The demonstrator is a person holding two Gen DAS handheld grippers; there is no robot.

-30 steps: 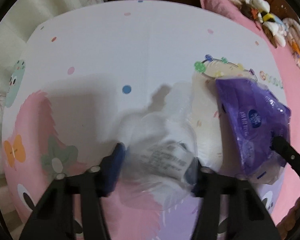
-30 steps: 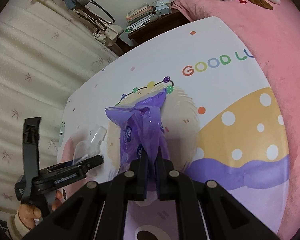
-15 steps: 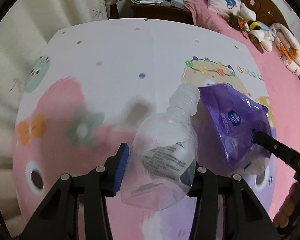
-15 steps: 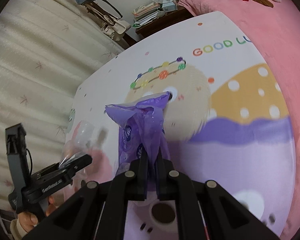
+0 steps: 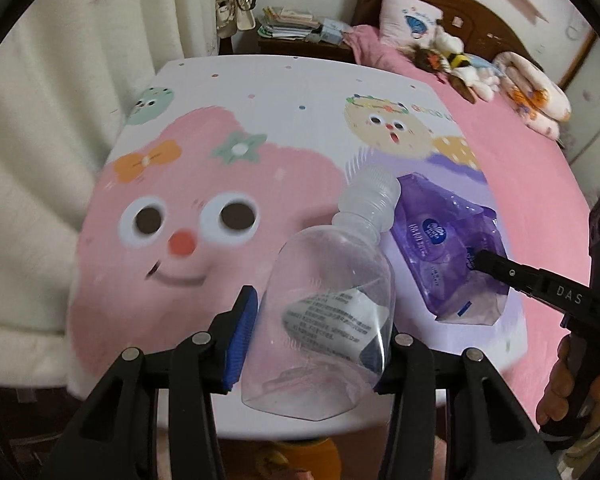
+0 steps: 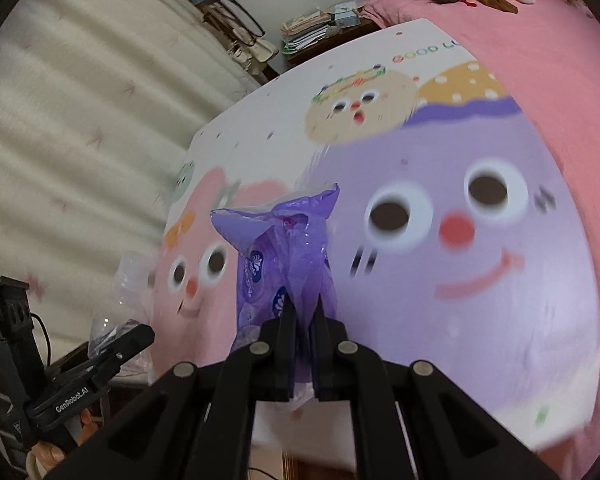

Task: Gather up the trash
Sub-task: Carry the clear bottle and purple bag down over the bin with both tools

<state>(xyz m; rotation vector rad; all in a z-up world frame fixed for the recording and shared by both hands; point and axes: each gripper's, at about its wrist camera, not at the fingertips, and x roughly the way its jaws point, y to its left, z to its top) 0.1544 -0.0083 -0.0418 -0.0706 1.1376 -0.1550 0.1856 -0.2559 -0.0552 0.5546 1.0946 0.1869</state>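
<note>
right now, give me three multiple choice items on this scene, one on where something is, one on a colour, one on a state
1. Where is the clear plastic bottle?
A. lying on the mat
B. between the left gripper fingers
C. on the bed

2. What colour is the plastic wrapper?
A. purple
B. green
C. yellow

3. How is the right gripper?
A. wide open and empty
B. shut on the wrapper
C. resting on a pillow

Answers:
1 B, the blue pads press its sides.
2 A, it shows purple in both views.
3 B, the jaws pinch the bunched film, and the wrapper hangs clear of the cartoon mat.
</note>
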